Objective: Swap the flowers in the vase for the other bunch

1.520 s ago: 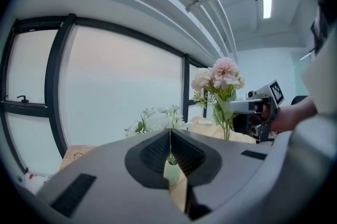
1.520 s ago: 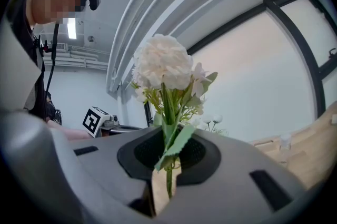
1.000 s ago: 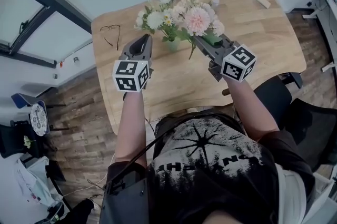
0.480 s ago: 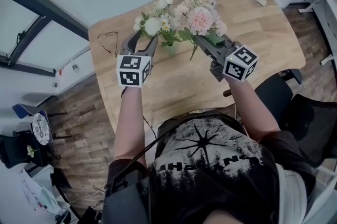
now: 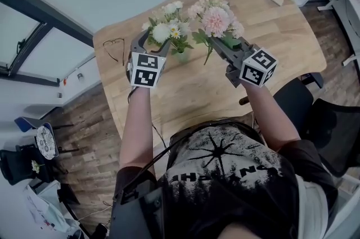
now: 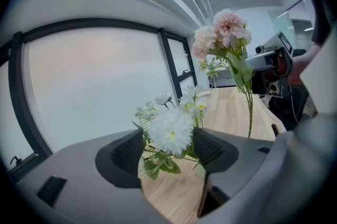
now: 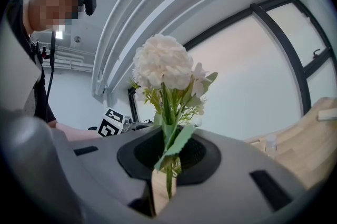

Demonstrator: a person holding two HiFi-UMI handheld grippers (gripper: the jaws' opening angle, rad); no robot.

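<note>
L hand-held gripper (image 6: 168, 158) opening round white bunch (image 6: 171, 132); R (image 7: 168, 161) clamps pink bunch (image 5: 214, 21).

White bunch (image 5: 165, 28) fills the gap between left gripper's (image 5: 153, 39) opening jaws; pink bunch (image 5: 214, 19) in right gripper (image 5: 214, 44) crowds vase's (image 5: 181, 54) right side. Glasses (image 5: 115, 48) lie on table's (image 5: 191, 97) left edge. Near half of table bare.
</note>
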